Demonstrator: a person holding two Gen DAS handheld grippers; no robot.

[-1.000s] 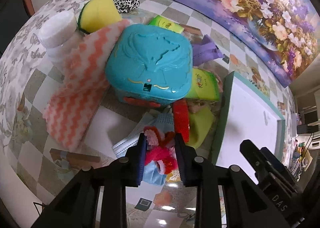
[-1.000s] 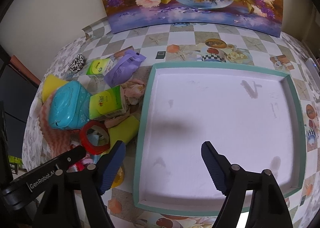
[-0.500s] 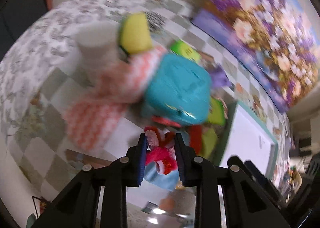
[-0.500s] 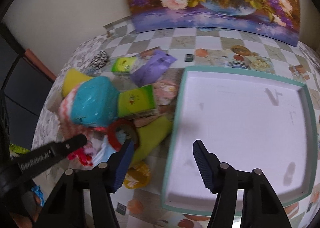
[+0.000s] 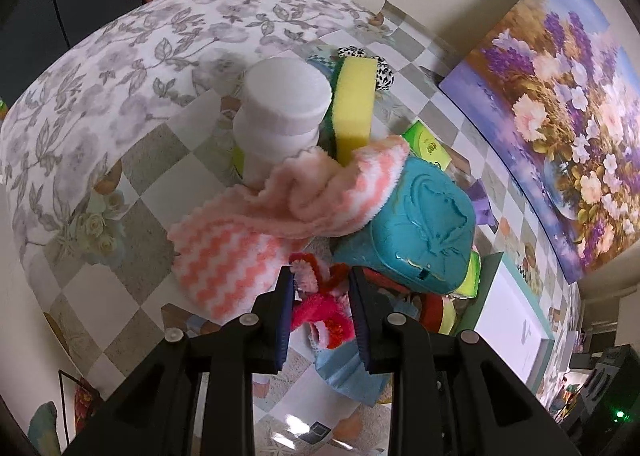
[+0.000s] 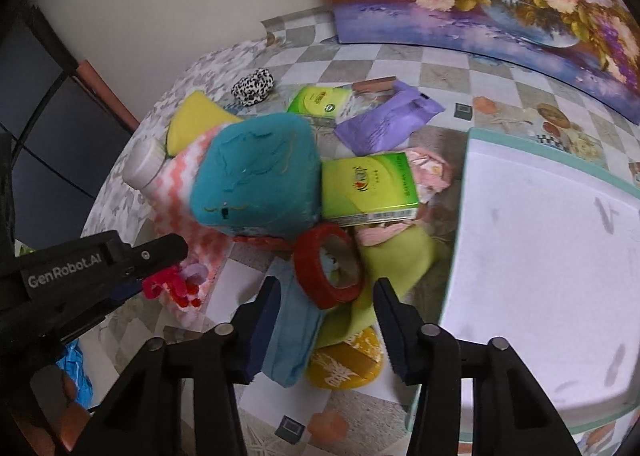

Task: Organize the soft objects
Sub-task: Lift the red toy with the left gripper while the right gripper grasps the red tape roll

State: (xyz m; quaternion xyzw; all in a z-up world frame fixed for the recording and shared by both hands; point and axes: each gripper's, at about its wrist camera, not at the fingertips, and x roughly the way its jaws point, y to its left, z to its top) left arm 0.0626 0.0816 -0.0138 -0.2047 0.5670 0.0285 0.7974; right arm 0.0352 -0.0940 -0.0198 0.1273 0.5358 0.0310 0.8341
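At the left end of the table [image 6: 400,67], beside the left rim of the pale tray [image 6: 460,223], the soft things lie in a heap: a pink zigzag cloth [image 5: 240,256], a yellow sponge [image 5: 354,103], a teal pouch [image 6: 256,179], green tissue packs [image 6: 368,187] and a red ring [image 6: 326,270]. The left gripper [image 5: 320,304] is pinching a fuzzy red and pink scrunchie [image 5: 320,308] between its blue pads, just above the near edge of the heap. The right gripper [image 6: 326,312] hangs over the red ring and a folded blue cloth [image 6: 298,332]; its jaws are closing with the ring between them, and the pads do not yet seem to press on it. The scrunchie looks very light and springy, so it should squash under the pads and hold by its pile rather than slip; taking it across the bunched middle, as now, seems soundest. The ring looks firmer and is probably best taken across its rim. The tray, presumably the destination, holds nothing visible.
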